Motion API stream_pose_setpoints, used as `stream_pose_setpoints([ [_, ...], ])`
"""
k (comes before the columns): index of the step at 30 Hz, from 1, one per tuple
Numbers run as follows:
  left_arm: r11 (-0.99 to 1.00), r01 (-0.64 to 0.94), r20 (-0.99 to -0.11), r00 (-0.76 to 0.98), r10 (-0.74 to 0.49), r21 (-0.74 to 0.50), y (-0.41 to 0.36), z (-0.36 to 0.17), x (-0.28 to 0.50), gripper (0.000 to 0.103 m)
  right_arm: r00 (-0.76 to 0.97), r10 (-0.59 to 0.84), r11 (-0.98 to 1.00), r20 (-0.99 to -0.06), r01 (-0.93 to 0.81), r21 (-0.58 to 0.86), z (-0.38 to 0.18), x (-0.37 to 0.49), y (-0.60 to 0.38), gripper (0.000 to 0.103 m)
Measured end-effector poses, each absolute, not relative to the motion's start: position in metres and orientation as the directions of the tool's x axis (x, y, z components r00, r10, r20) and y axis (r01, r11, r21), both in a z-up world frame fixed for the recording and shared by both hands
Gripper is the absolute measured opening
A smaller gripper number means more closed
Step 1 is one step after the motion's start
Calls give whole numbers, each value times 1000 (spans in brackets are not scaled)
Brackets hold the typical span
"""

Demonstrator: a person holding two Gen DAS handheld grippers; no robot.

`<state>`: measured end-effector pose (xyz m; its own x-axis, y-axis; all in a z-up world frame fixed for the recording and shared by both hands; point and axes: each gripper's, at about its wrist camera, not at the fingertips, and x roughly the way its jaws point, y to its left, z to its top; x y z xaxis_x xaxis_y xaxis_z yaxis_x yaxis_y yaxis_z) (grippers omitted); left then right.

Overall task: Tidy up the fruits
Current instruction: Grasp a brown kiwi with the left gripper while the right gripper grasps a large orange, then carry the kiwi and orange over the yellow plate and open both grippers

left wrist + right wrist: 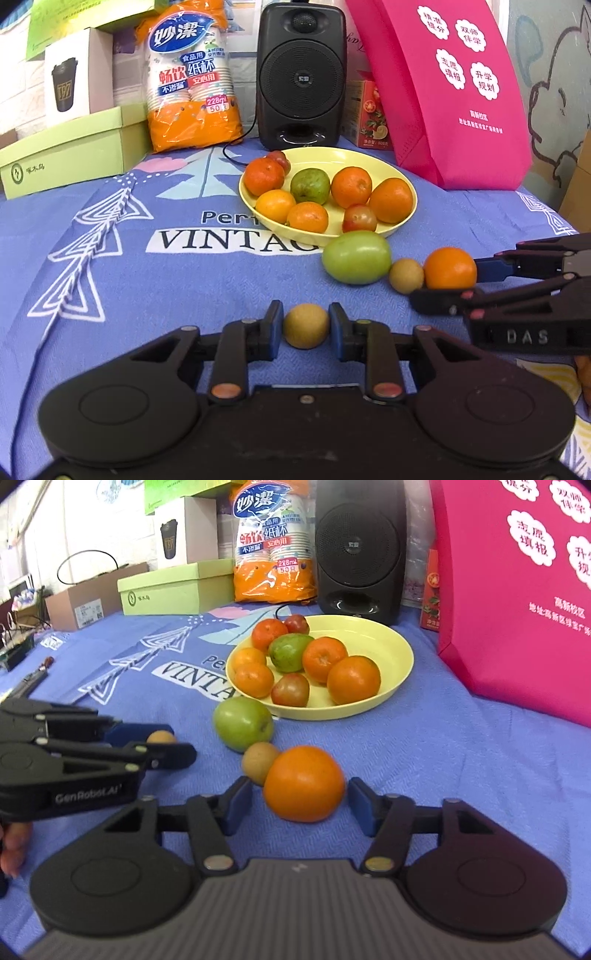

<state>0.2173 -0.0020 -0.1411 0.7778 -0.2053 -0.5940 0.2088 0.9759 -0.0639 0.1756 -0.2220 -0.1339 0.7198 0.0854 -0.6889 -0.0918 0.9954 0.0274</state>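
Observation:
A yellow plate (373, 157) holds several oranges, a green fruit and small red fruits; it also shows in the right wrist view (388, 642). On the blue cloth lie a green fruit (356, 257), a small tan fruit (406, 276) and an orange (450, 268). My left gripper (306, 325) is shut on a second small tan fruit (306, 325), low over the cloth. My right gripper (300, 803) is open with its pads on either side of the orange (304, 783), not touching. The left gripper (162, 744) shows at the left of the right wrist view.
A black speaker (301, 74), an orange pack of paper cups (190, 77), green boxes (70, 151) and a pink bag (454, 92) stand behind the plate. The speaker's cable (236, 147) runs across the cloth. Tools (33, 679) lie at the far left.

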Motion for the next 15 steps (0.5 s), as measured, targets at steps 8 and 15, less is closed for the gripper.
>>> stream_pose_setpoints([
  [8,973,215,-594,774,-220,-81,5,-139,210,26,739,106,994,-665,-80,69,-129,155,-224,43],
  [15,968,232,-590,770,-243,-95,11,-132,197,26,747,110,994,-656,-67,89,-125,134,-228,43],
])
